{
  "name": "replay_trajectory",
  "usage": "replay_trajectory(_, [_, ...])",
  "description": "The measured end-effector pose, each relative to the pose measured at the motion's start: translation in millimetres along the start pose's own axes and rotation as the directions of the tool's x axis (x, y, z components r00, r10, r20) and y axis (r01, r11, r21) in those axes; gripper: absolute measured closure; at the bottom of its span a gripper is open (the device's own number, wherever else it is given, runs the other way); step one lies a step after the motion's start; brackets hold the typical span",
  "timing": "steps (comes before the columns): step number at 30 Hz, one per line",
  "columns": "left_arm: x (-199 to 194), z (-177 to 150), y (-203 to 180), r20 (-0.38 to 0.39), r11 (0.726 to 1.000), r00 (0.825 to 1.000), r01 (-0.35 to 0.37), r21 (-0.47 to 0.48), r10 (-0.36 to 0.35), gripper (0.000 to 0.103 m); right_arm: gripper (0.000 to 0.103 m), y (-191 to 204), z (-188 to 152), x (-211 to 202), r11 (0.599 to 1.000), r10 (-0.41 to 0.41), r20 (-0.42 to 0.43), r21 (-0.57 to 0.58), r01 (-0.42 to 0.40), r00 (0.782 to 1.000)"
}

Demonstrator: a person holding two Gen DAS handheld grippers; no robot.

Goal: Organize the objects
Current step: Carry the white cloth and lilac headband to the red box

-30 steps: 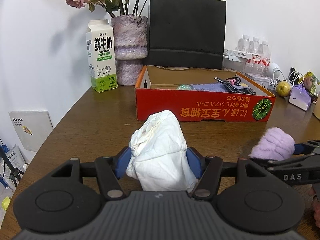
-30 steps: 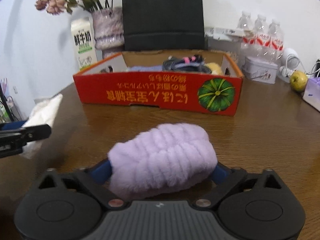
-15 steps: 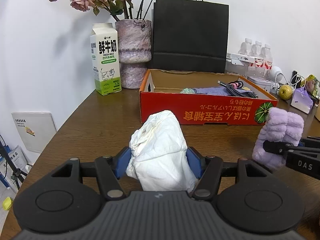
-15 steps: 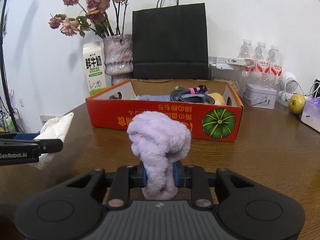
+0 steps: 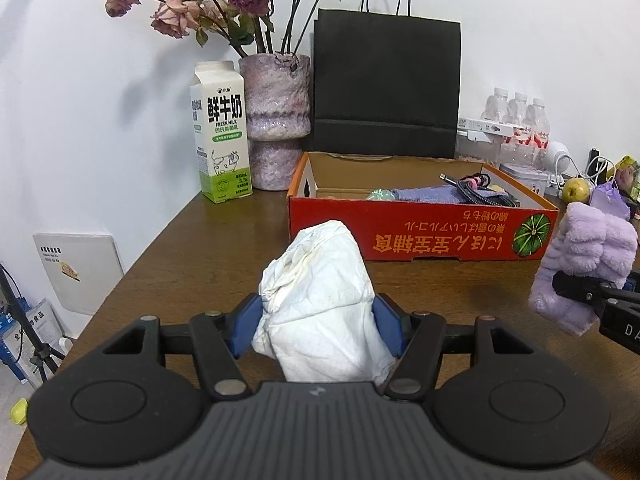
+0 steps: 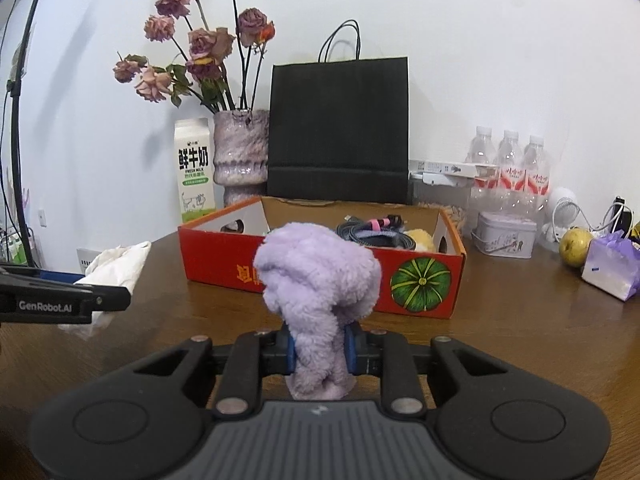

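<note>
Both hands carry a soft item, and both face the red cardboard box (image 5: 420, 236), which reads as the collecting place since a cable bundle (image 6: 372, 232), a folded bluish cloth (image 5: 424, 194) and a yellowish item already lie inside it. The left gripper (image 5: 316, 326) has its fingers (image 5: 246, 326) set moderately apart and pressed against the sides of a crumpled white cloth (image 5: 320, 292), which bulges up between them just in front of the box's near wall; the wide hold suits a bulky, springy wad that would slump out of a lighter pinch. The right gripper (image 6: 319, 346) has its fingers narrow, squeezing the lower part of a fluffy purple item (image 6: 316, 280), probably a plush headband or scrunchie, though the pile hides its shape. Its top mushrooms above the pads, in front of the box's pumpkin print (image 6: 420, 284) and clear of the bench (image 6: 520, 320). Seen from the left wrist, that purple bundle hangs to the right of the box's front corner, well apart from the white cloth. A milk carton (image 5: 220, 136), a vase of dried roses (image 5: 276, 112) and a black paper bag (image 5: 386, 88) stand behind the box. Both loads look ready to go over the near wall and into the box's free left side.
</note>
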State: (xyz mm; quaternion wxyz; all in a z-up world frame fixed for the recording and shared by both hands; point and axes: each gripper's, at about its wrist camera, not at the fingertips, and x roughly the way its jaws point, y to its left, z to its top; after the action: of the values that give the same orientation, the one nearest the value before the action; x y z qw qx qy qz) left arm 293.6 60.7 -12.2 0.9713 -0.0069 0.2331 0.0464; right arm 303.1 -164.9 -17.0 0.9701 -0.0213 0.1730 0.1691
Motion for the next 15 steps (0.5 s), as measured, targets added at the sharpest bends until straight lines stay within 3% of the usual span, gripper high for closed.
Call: replay_trajectory(15, [-3,22,-39,0.051,1.0,0.998,0.021,0.01,-0.022,0.04,0.082,-2,22,-4,1.0,0.006,0.08,-0.024,-0.004,0.997])
